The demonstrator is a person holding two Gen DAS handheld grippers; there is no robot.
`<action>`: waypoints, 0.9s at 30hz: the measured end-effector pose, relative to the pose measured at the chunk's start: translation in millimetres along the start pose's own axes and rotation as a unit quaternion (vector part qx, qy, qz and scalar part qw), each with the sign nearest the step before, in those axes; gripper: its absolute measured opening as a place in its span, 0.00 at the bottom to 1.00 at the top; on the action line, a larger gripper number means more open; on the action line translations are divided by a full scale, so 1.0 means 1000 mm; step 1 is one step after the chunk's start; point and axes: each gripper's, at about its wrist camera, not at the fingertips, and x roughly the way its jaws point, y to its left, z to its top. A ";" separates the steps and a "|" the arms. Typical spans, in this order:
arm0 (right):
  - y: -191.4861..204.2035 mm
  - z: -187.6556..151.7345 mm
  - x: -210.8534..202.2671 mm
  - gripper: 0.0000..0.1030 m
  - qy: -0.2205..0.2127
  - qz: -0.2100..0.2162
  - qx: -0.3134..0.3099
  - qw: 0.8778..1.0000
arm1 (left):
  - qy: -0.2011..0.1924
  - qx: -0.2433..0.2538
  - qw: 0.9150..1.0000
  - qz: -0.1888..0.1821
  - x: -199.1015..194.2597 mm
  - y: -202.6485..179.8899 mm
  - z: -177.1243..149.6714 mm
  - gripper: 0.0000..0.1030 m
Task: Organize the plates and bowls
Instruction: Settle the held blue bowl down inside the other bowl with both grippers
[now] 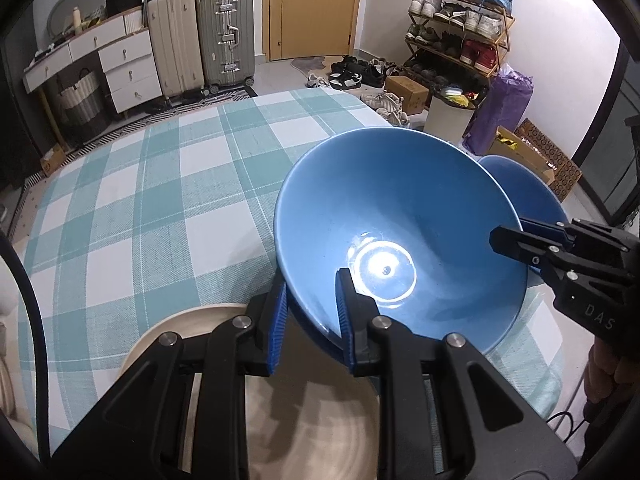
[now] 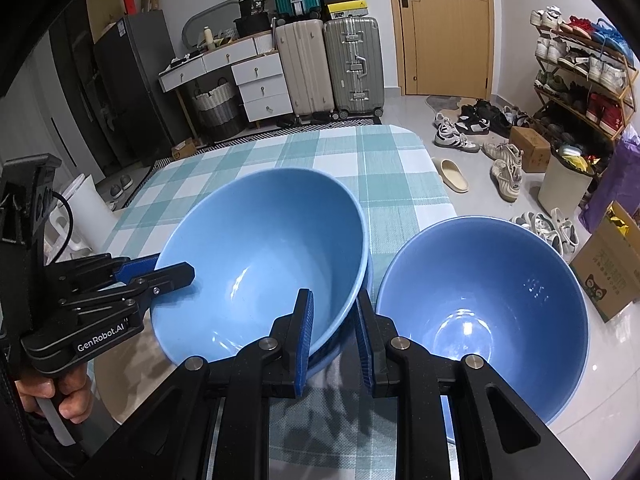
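Note:
A large blue bowl (image 1: 400, 216) (image 2: 260, 256) is held by both grippers over the checked tablecloth (image 1: 160, 184). My left gripper (image 1: 312, 312) is shut on its near rim, one finger inside and one outside; it shows from the side in the right wrist view (image 2: 160, 272). My right gripper (image 2: 334, 336) straddles the bowl's opposite rim, and looks shut on it; it shows in the left wrist view (image 1: 516, 240). A second blue bowl (image 2: 484, 312) (image 1: 528, 192) stands on the table right of the held one. A beige wood-grain plate (image 1: 304, 420) lies under my left gripper.
The table's right edge (image 2: 440, 184) is close to the second bowl. Beyond the table are suitcases (image 1: 200, 40), a white drawer unit (image 1: 128, 68), a shoe rack (image 1: 460, 28), loose shoes and boxes on the floor.

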 end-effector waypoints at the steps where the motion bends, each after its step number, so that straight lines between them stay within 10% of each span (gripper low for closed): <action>1: 0.000 -0.001 0.001 0.20 0.001 -0.001 -0.001 1.000 | -0.001 0.003 1.000 0.004 0.001 -0.001 0.000 0.18; 27: 0.002 -0.010 0.005 0.20 0.000 -0.025 -0.010 1.000 | -0.001 0.022 1.000 0.021 -0.002 -0.006 -0.004 0.20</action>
